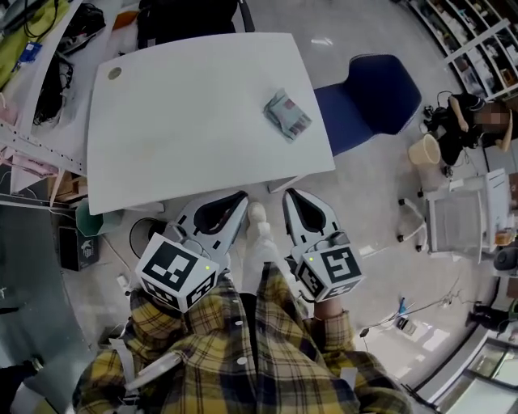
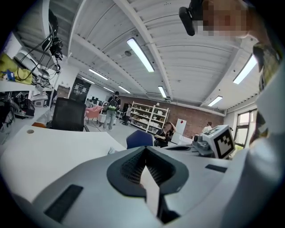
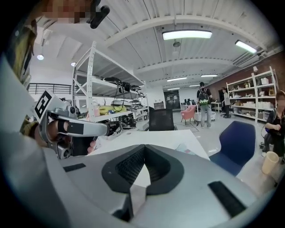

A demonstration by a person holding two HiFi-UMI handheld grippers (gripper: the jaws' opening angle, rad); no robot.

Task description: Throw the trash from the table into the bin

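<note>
1. Both tools shut, nothing held: left gripper [image 1: 237,200] and right gripper [image 1: 293,197], tips just short of the table [image 1: 162,145] edge.
2. Wrapper [image 1: 287,114] lies on the table, ahead of right gripper, well apart.
3. I'd open right jaws before reaching, come in low, pinch the crumpled middle.
4. Bin: can't pick it out for sure. I'd find it before lifting.

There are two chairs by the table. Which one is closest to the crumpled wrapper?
The blue chair, right of the table in the head view. The crumpled wrapper lies near that edge, while the black chair stands at the far side.
</note>
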